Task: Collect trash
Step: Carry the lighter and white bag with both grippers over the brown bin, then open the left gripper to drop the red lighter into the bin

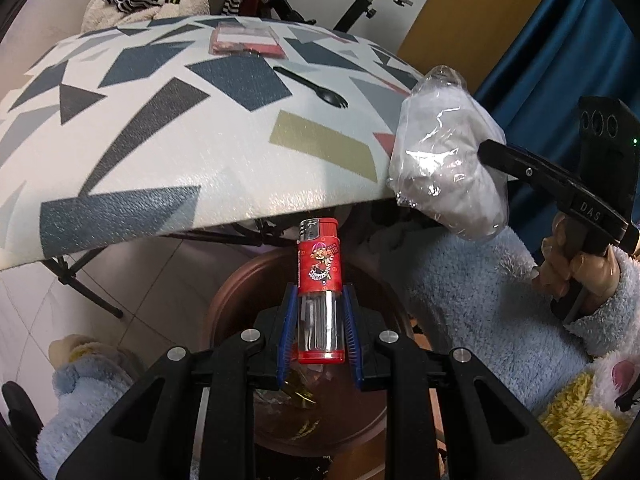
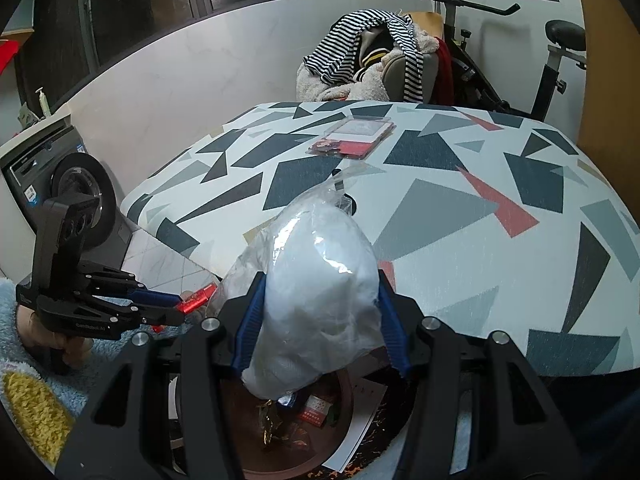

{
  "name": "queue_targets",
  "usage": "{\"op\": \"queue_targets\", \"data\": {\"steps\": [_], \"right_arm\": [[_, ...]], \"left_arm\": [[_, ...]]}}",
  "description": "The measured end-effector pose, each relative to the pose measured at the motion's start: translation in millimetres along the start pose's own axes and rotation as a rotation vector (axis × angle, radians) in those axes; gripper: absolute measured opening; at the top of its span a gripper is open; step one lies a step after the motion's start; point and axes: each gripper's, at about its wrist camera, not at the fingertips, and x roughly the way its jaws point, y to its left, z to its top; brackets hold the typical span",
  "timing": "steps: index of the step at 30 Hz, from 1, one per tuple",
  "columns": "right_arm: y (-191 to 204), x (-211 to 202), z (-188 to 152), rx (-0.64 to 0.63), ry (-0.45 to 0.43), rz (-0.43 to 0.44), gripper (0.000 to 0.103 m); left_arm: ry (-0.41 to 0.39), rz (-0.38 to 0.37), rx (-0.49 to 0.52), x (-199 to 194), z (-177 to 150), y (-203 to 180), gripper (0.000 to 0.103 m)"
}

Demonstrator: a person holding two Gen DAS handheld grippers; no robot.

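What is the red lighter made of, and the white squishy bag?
Lighter: looks like hard glossy plastic, red on top and see-through below, with a shiny metal cap. Bag: thin clear plastic film, crinkled and glinting, around something soft and white, maybe tissue or cloth; I cannot tell which.

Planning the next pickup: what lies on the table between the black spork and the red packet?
Nothing: in the left wrist view only bare tablecloth separates the spork from the packet.

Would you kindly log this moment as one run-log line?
left gripper: shut on lighter | right gripper: shut on plastic bag | both above bin
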Motion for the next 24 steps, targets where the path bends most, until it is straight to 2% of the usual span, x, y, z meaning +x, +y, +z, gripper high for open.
{"op": "queue_targets", "data": {"steps": [3,5,10,24], "right_arm": [[-1,0,0,0.002,0.003,0.000,0.054],[-1,1,-1,0.001,0.004,0.000,0.054],[-1,1,-4,-0.001,0.010,0.004,0.054],[22,14,-14,-0.076,0.076,0.051,0.054]], "left_arm": [[0.005,-0.007,-0.007,1,0,2,0.026],[-0.005,-0.007,-0.014,0,0,3,0.037],[-0.039,0.008,-0.028,-8,3,7,0.039],[-0.214,0.092,-0.045,-54,4,25,0.079]]}}
